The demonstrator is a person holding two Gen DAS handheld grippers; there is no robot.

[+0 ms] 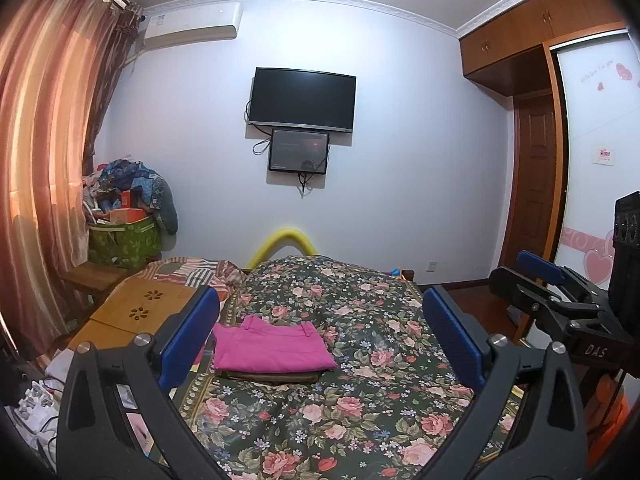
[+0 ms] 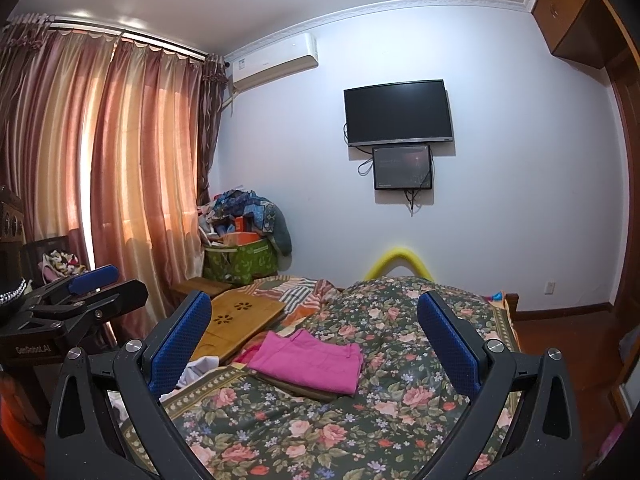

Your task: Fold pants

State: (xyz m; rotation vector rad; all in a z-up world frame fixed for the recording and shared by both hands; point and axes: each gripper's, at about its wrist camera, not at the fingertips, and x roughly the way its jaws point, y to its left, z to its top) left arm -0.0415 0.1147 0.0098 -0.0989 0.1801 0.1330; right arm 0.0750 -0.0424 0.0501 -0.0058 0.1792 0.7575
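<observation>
Pink pants [image 1: 272,346] lie folded in a neat rectangle on top of a brown folded garment [image 1: 272,376] on the floral bedspread [image 1: 360,400]. They also show in the right wrist view [image 2: 310,362]. My left gripper [image 1: 320,344] is open and empty, held above the bed, back from the pants. My right gripper [image 2: 314,342] is open and empty too, raised above the bed. The right gripper also shows at the right edge of the left wrist view [image 1: 560,292], and the left gripper at the left edge of the right wrist view [image 2: 80,296].
A wooden lap table [image 1: 132,312] lies on the bed's left side beside a striped quilt [image 1: 192,272]. A green bin piled with clothes [image 1: 124,240] stands in the corner by the curtains [image 1: 44,160]. A TV [image 1: 302,100] hangs on the far wall. A wardrobe [image 1: 592,160] stands at right.
</observation>
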